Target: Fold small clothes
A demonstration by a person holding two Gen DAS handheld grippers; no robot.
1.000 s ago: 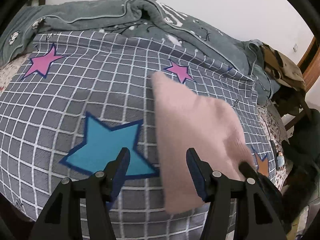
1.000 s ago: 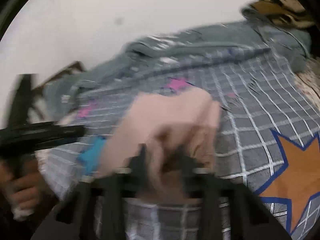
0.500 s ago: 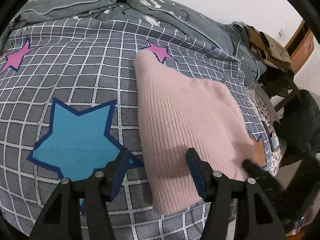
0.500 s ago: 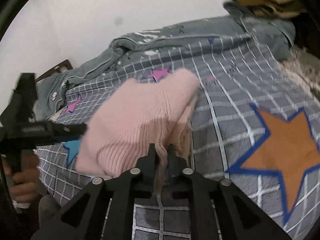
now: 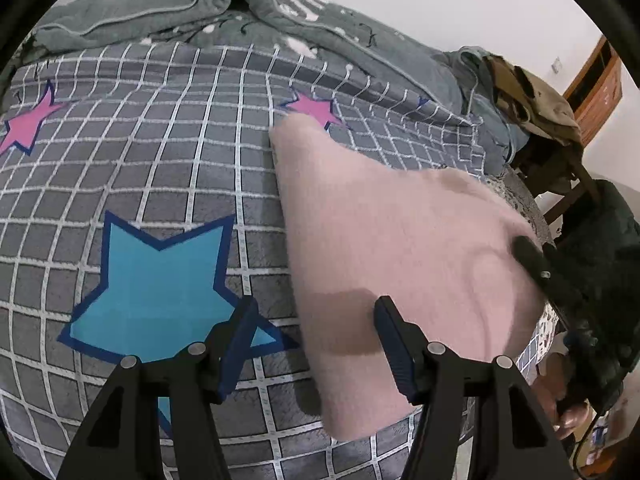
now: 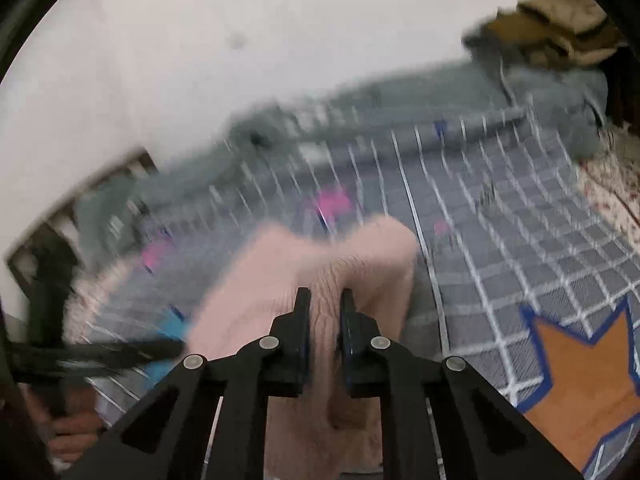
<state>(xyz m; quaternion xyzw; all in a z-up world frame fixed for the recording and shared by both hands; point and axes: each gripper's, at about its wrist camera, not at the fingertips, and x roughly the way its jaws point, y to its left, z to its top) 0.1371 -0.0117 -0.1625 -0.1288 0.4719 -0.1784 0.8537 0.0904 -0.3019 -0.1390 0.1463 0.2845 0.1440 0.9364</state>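
A pink knit garment [image 5: 400, 248] lies on the grey checked bedspread [image 5: 168, 168], its right side lifted off the bed. My left gripper [image 5: 312, 320] hovers open over the garment's near left edge, and its pads do not press on the cloth. At the right of the left wrist view, my right gripper [image 5: 528, 252] pinches the garment's right edge. The right wrist view is blurred. There my right gripper [image 6: 324, 300] is shut on a fold of the pink garment [image 6: 360, 256]. My left gripper [image 6: 100, 352] shows as a dark streak at the left, with a hand under it.
A rumpled grey quilt [image 5: 240, 12] runs along the far side of the bed by the white wall. Brown clothes [image 5: 532, 96] are piled on a wooden chair at the right. Blue [image 5: 160, 288], pink [image 5: 312, 108] and orange [image 6: 580, 380] stars mark the bedspread.
The garment swung down and lay flat on the bed, then its right side rose again in the right gripper. The left gripper sank closer to the bedspread and stayed open.
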